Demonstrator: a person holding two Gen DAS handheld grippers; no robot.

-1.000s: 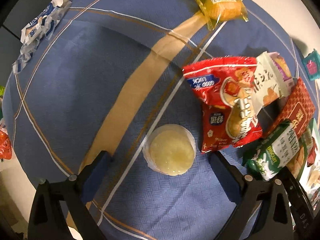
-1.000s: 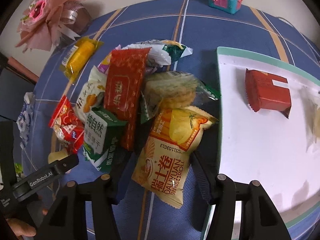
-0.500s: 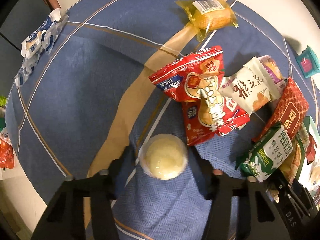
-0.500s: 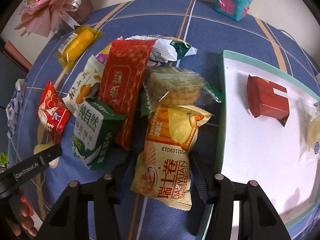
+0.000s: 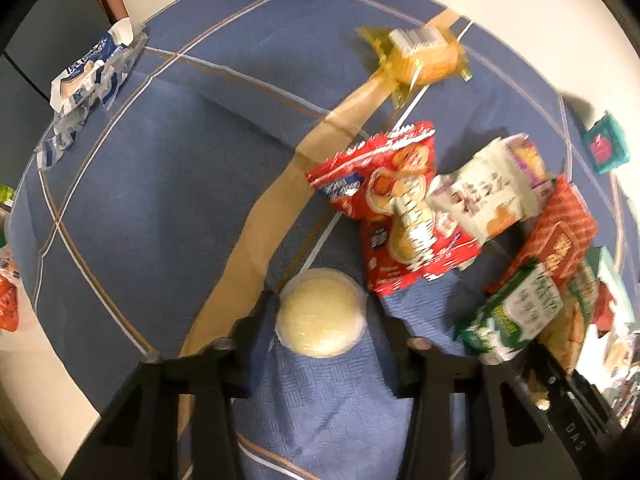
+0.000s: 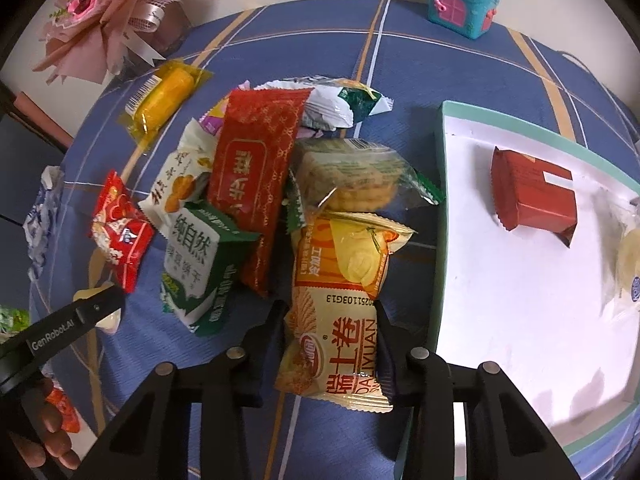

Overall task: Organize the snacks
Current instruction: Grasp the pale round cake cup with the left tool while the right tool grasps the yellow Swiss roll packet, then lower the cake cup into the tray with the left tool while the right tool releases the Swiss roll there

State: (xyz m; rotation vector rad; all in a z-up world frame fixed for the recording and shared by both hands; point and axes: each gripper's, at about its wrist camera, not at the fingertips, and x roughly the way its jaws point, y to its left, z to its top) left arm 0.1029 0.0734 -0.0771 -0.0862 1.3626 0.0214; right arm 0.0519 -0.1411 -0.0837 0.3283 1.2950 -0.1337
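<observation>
My left gripper (image 5: 326, 316) is shut on a round pale yellow jelly cup (image 5: 320, 312) over the blue cloth. My right gripper (image 6: 332, 328) is shut on the lower end of an orange egg-roll packet (image 6: 340, 304). A pile of snacks lies beyond it: a red packet (image 6: 252, 184), a green-and-white biscuit packet (image 6: 196, 264), a clear cracker pack (image 6: 352, 180) and a small red bag (image 6: 118, 228). A white tray with a green rim (image 6: 440, 208) holds a dark red packet (image 6: 532, 196) and a pale wrapped cake (image 6: 628, 264).
A yellow cake packet (image 5: 420, 60) lies far back on the cloth. A teal toy house (image 6: 464, 0) and a pink bouquet (image 6: 100, 20) stand at the table's far side. A blue-white wrapper (image 5: 84, 84) lies at the left edge. My left gripper's body (image 6: 60, 332) shows beside the pile.
Both grippers have closed: the left around the jelly cup, the right around the egg-roll packet. The left view shifted, so the snack pile sits farther away.
</observation>
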